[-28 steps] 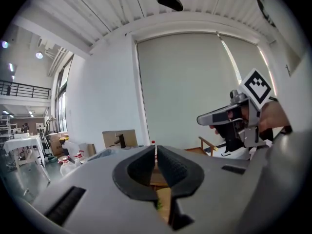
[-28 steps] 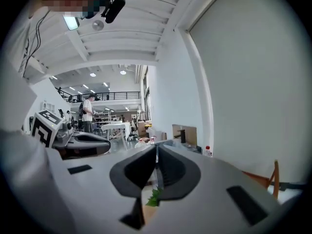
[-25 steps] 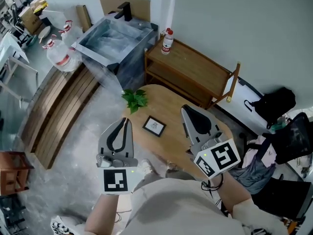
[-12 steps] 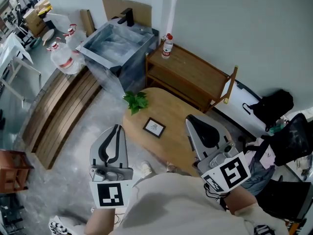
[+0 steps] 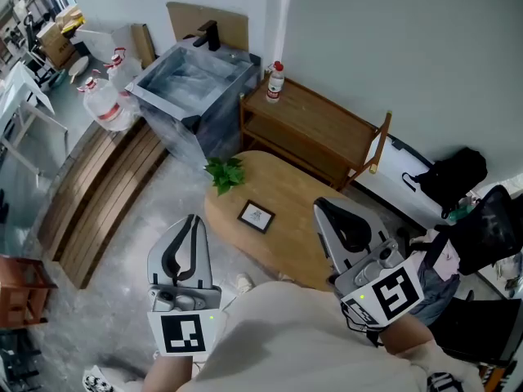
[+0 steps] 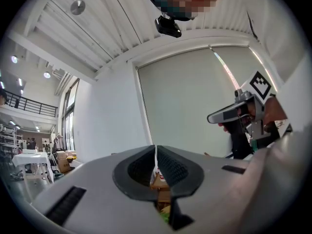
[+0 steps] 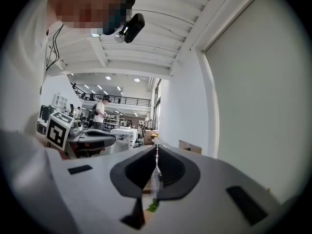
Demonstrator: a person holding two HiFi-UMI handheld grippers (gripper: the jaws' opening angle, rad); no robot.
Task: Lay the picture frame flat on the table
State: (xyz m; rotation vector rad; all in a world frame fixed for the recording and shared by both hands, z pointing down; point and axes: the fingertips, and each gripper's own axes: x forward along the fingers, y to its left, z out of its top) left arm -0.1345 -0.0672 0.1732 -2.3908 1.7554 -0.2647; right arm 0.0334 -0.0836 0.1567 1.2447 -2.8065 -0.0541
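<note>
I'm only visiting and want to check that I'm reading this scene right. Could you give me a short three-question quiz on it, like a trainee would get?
1. True or false: the picture frame lies flat on the table.
2. Which stands nearest the picture frame: A the plant, B the bottle, C the black bag?
3. Fill in: the jaws of the left gripper and the right gripper are both ____, with nothing held between them.
Key: 1 true; 2 A; 3 shut.
</note>
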